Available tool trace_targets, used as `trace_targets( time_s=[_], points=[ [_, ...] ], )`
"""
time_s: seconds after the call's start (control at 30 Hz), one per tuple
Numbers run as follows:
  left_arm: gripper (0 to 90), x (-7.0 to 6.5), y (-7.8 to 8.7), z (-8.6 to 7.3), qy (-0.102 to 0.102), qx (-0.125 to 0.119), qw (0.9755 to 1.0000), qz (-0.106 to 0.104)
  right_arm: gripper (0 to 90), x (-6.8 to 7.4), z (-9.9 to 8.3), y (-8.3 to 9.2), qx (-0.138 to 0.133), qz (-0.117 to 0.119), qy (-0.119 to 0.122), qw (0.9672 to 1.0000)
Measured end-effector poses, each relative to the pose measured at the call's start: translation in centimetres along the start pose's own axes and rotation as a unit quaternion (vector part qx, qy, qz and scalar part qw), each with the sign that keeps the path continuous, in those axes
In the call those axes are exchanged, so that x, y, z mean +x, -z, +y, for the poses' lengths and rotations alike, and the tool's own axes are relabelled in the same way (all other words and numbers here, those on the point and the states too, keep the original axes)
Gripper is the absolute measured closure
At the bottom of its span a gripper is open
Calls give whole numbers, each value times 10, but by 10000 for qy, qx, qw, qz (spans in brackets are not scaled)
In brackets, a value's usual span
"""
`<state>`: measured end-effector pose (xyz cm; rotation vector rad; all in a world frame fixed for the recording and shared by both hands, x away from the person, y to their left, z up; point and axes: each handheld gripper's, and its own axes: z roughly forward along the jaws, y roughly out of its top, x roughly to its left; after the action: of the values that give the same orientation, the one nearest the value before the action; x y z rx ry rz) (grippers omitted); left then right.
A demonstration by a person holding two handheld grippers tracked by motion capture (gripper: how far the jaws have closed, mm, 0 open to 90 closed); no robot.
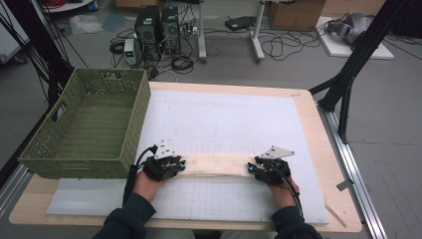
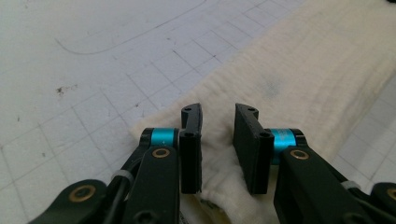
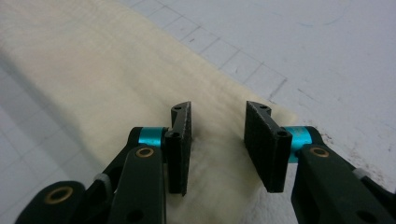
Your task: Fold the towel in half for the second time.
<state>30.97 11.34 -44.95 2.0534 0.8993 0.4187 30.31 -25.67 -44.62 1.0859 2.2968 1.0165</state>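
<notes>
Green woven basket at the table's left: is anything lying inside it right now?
No: in the high view the green woven basket shows only its bare woven floor, while the cream folded cloth lies on the white gridded mat beside it.

A green woven basket (image 1: 89, 127) walls off the table's left side, and the folded cream cloth (image 1: 215, 165) lies across the near middle between both grippers, while the white gridded mat (image 1: 224, 119) beyond it stays open to the far and right edges.
</notes>
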Motion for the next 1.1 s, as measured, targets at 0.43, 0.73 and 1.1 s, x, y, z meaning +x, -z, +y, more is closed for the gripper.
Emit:
trace_targets(
  time_s=[0.43,0.73,1.1],
  points=[
    [612,13,24,12,562,-1014,9932,-96,571,-2,5,29,-698,139,-46,9975],
    [334,25,43,15,869,-1705,9813,-184,475,-9,6,55,-950,-141,11,9954],
    [173,23,49,16,806,-1859,9792,-105,152,-27,-5,66,-959,-597,-148,9935]
  ],
)
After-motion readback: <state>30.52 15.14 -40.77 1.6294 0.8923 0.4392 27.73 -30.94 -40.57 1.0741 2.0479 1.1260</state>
